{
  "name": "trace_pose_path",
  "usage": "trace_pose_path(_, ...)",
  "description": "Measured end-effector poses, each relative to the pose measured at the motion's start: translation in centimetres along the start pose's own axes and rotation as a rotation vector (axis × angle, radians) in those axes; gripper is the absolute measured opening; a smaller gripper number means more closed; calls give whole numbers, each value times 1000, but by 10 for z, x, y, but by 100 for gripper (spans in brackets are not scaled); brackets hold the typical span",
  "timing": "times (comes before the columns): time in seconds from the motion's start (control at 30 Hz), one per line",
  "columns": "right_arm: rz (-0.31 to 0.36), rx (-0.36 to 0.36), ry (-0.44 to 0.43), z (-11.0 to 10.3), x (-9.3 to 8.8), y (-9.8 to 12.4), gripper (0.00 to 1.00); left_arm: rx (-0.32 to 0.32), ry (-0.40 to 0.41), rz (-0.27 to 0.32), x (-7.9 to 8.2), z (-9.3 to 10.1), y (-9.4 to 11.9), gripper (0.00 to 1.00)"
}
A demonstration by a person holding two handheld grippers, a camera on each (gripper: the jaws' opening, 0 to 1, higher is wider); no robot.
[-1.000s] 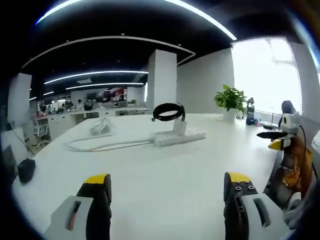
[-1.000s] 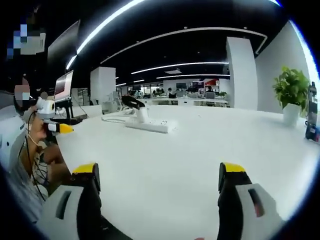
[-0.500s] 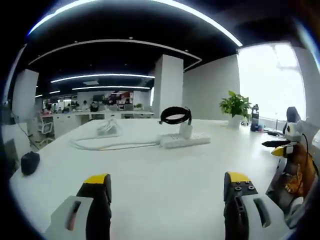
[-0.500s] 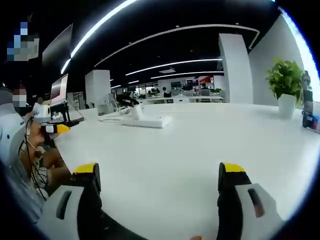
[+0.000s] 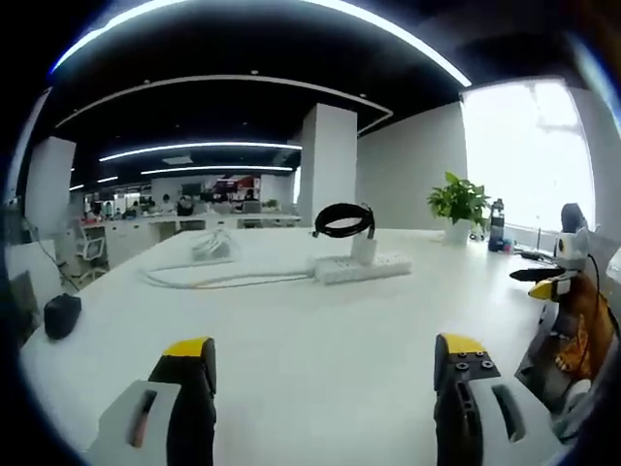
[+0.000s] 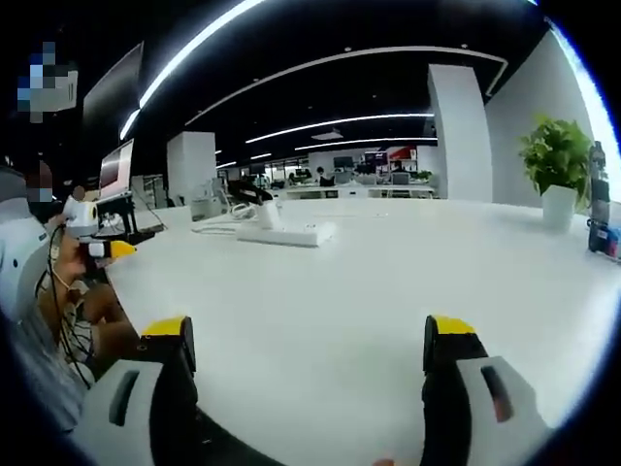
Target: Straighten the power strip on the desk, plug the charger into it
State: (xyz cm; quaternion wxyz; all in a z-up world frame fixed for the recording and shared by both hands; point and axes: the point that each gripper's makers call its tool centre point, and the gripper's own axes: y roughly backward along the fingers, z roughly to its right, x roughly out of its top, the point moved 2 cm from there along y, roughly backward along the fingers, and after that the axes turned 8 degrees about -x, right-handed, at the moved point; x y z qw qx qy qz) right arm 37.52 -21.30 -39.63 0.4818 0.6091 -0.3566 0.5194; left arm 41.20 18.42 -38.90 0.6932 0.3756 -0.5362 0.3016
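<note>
A white power strip (image 5: 363, 267) lies far out on the white desk (image 5: 310, 330), its white cable (image 5: 209, 280) looping off to the left. A white charger (image 5: 364, 249) stands plugged into it, with a coil of black cord (image 5: 343, 219) on top. In the right gripper view the same power strip (image 6: 283, 233) and charger (image 6: 268, 215) sit far off at centre left. My left gripper (image 5: 322, 388) is open, low over the near desk, with nothing between its jaws. My right gripper (image 6: 309, 374) is open too. The other gripper (image 6: 102, 231) shows at the left there, and at the right edge the right gripper (image 5: 553, 267).
A potted plant (image 5: 460, 206) and a bottle (image 5: 498, 225) stand at the far right of the desk. A black mouse-like object (image 5: 60, 316) lies at the left edge. A person (image 6: 44, 320) sits at the desk's left side. Wide bare desk lies between grippers and power strip.
Both views have shifted only slightly; the power strip and charger stay where they were. Both grippers remain open and far from the strip.
</note>
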Motion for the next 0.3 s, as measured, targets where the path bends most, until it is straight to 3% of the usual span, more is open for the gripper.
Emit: trace_pose_path(0.3,-19,-3,8,-1,-3,-2,97,-1,-3,-17,-2,0,-1,95)
